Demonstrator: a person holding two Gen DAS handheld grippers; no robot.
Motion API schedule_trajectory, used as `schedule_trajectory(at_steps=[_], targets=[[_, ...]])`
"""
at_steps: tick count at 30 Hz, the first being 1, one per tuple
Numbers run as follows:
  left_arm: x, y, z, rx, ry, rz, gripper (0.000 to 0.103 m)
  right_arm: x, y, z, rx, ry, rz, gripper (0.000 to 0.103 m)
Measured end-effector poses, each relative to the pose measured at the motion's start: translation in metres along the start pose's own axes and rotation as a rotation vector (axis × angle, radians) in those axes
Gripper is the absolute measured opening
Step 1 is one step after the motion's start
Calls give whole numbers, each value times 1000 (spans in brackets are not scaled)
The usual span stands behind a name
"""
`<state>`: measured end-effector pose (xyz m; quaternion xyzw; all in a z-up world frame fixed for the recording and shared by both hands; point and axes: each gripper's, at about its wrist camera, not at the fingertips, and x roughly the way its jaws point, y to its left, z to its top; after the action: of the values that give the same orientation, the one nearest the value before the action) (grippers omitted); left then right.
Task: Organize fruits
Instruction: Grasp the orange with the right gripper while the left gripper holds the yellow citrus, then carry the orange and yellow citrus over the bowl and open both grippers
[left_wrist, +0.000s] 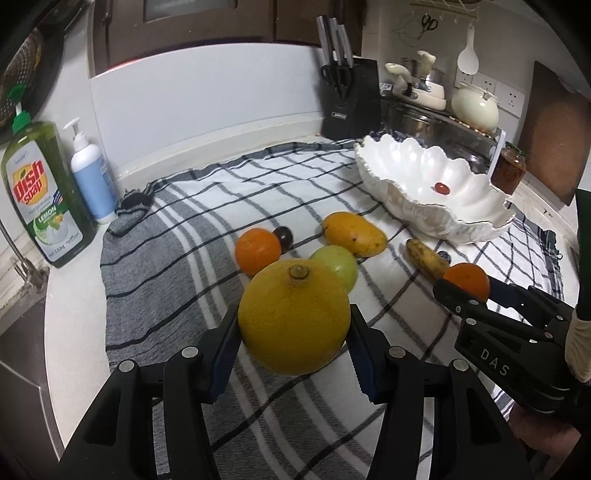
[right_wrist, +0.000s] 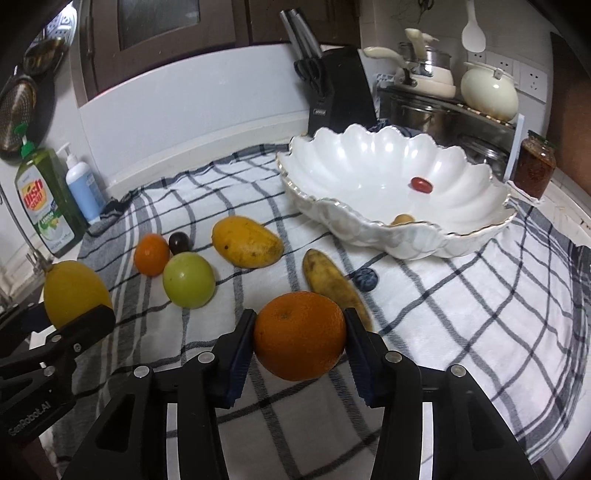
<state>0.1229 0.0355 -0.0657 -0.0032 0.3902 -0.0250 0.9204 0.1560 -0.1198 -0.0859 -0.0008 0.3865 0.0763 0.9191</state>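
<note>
My left gripper (left_wrist: 293, 354) is shut on a large yellow citrus (left_wrist: 293, 315), held above the checked cloth; it also shows in the right wrist view (right_wrist: 75, 291). My right gripper (right_wrist: 299, 350) is shut on an orange (right_wrist: 300, 335), also seen in the left wrist view (left_wrist: 467, 280). On the cloth lie a second orange (right_wrist: 151, 254), a green apple (right_wrist: 189, 280), a mango (right_wrist: 246, 242), a banana (right_wrist: 334, 286), a dark plum (right_wrist: 180, 242) and a blue plum (right_wrist: 365, 279). The white scalloped bowl (right_wrist: 332, 218) holds a red cherry tomato (right_wrist: 422, 184) and a small yellow fruit (right_wrist: 402, 220).
Dish soap bottle (left_wrist: 40, 195) and a white pump bottle (left_wrist: 92, 177) stand at the left by the sink edge. A knife block (right_wrist: 341, 88), pots, a cream kettle (right_wrist: 489, 92) and a jar (right_wrist: 533, 168) stand behind the bowl.
</note>
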Motion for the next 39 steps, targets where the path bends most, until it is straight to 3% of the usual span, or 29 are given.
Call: schedule_trajectory(at_steps=[39], targets=[[5, -111, 91, 146, -95, -134, 54, -49, -110, 54, 123, -156, -106, 47]])
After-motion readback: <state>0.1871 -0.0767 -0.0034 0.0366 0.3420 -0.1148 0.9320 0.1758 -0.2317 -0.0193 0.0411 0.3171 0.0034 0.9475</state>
